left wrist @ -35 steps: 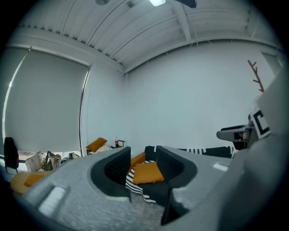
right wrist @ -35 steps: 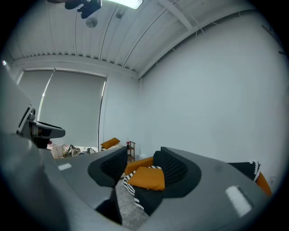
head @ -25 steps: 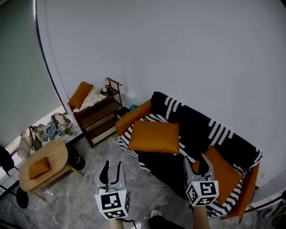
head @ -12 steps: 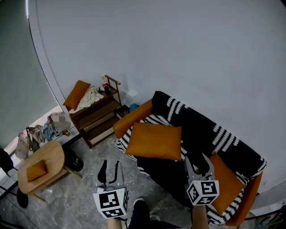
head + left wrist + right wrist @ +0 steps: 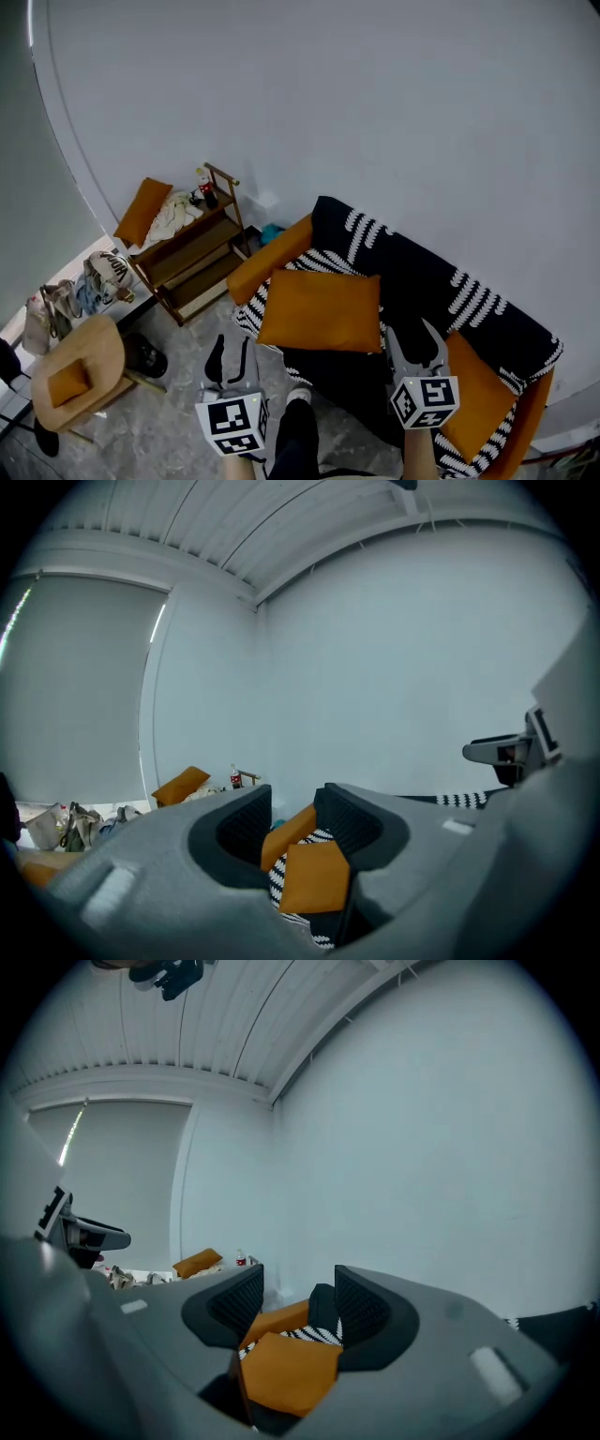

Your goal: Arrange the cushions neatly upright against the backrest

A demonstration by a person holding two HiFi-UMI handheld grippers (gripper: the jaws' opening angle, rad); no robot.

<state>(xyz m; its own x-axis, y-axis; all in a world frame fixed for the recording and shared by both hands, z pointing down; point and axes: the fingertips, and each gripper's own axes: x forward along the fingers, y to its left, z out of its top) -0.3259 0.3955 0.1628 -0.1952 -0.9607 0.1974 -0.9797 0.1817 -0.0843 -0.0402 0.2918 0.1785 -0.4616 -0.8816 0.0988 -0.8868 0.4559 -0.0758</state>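
Room: a plain white wall [image 5: 375, 112] stands behind the furniture, the floor [image 5: 169, 427] is grey and marbled, and both gripper views show a ribbed white ceiling [image 5: 187, 1044].
Sofa: an orange sofa [image 5: 267, 261] stands against the wall, with a black throw [image 5: 422, 281] with white stripes draped over its backrest and seat.
Large cushion: an orange cushion [image 5: 321, 311] lies flat on the left half of the seat, on top of the throw, well clear of the backrest.
Second cushion: another orange cushion [image 5: 476, 389] lies flat at the right end of the seat, partly behind the right claw's marker cube.
Shelf: a dark wooden shelf [image 5: 192, 262] stands left of the sofa. A third cushion [image 5: 141, 211] leans at its far end, beside a pale crumpled cloth [image 5: 173, 214] and a small red-labelled bottle [image 5: 203, 189].
Worktop: a low round wooden worktop [image 5: 94, 349] sits at the left edge and carries a small orange pad [image 5: 70, 382].
Clutter: bags [image 5: 84, 281] lie on the floor by the window side.
Person: a dark trouser leg with a pale shoe [image 5: 298, 427] shows between the two hands.
Left claw [image 5: 234, 349]: it is held low over the floor short of the sofa and points nearly level toward it. Its jaws stand moderately apart with nothing in them, and the large cushion shows far off between them.
Right claw [image 5: 414, 336]: it is held over the seat's front edge and points nearly level at the backrest. Its jaws stand apart and empty, framing the same cushion at a distance.
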